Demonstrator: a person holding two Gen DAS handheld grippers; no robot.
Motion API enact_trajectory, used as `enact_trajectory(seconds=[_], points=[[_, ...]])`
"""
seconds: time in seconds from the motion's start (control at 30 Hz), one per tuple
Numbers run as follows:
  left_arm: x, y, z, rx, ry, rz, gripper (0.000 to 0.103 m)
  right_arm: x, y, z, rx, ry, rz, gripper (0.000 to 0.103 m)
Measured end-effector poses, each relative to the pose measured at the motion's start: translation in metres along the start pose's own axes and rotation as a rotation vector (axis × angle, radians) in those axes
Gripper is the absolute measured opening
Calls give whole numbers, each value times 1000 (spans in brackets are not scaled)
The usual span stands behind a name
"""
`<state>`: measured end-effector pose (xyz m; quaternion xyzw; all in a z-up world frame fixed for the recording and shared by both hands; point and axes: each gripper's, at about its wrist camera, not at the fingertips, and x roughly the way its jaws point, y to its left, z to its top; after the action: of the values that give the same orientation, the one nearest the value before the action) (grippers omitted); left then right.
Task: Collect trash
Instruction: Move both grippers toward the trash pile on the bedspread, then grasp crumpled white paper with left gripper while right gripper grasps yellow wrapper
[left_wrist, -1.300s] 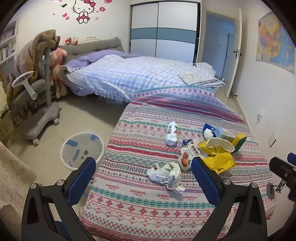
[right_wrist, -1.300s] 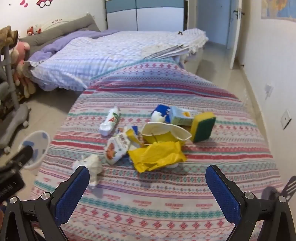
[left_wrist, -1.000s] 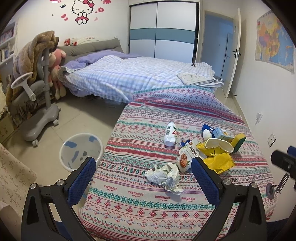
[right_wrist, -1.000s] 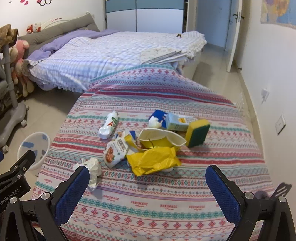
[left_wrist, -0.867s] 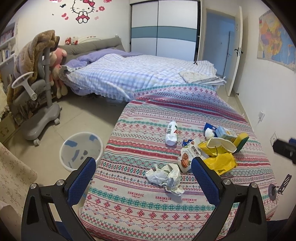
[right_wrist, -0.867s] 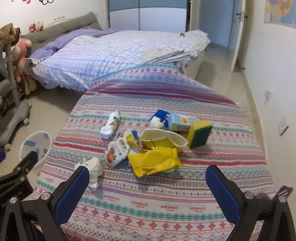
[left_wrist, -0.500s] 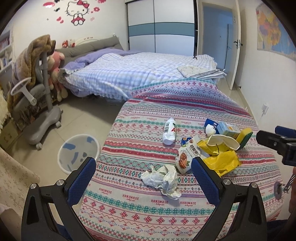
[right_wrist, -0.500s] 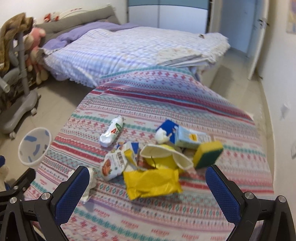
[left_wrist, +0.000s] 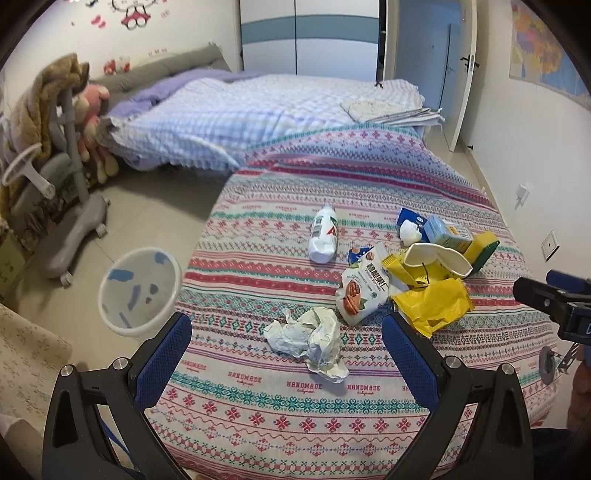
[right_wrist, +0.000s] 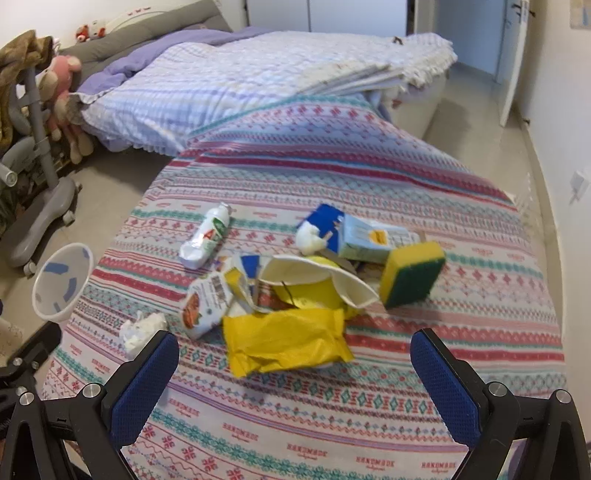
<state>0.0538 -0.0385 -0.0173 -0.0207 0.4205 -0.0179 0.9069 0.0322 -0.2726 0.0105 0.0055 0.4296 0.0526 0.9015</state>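
Trash lies on a table under a patterned cloth (left_wrist: 369, 192): a crumpled white paper (left_wrist: 308, 338), a white bottle (left_wrist: 324, 234), a snack packet (left_wrist: 360, 290), a yellow wrapper (right_wrist: 286, 341), a crushed white cup (right_wrist: 314, 277), a blue carton (right_wrist: 364, 232) and a yellow-green sponge (right_wrist: 412, 275). My left gripper (left_wrist: 286, 354) is open and empty, just short of the crumpled paper. My right gripper (right_wrist: 295, 365) is open and empty, just short of the yellow wrapper. A white bin (left_wrist: 138, 291) stands on the floor left of the table.
A bed with a checked quilt (left_wrist: 258, 114) lies beyond the table. A grey chair on casters (left_wrist: 62, 192) with plush toys stands at the left. A wall with sockets (left_wrist: 550, 245) runs along the right. A door (left_wrist: 460, 74) is at the back right.
Both grippers have moved forward and lower toward the trash. The right gripper closed in on the yellow wrapper, the left on the crumpled paper. Both stayed open.
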Motion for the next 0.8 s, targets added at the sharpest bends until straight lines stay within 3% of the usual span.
enact_trajectory(seconds=[0.17, 0.3, 0.43, 0.53, 0.67, 0.7, 0.77, 0.8], points=[[42, 1, 17, 10, 124, -78, 101, 19, -9, -2, 51, 50, 13, 103], [73, 6, 12, -15, 175, -126, 96, 42, -18, -1, 124, 104, 32, 103], [100, 16, -4, -99, 282, -240, 78, 69, -35, -3, 236, 179, 61, 103], [116, 13, -9, -103, 314, -249, 69, 86, -47, -9, 320, 231, 80, 102], [125, -4, -19, -28, 332, -227, 68, 110, -58, -19, 426, 291, 98, 98], [129, -8, -21, -15, 342, -236, 64, 115, -60, -19, 444, 297, 98, 97], [134, -10, -24, -5, 365, -248, 27, 123, -64, -20, 468, 299, 85, 95], [140, -6, -25, -4, 377, -243, 23, 127, -66, -20, 478, 299, 74, 94]])
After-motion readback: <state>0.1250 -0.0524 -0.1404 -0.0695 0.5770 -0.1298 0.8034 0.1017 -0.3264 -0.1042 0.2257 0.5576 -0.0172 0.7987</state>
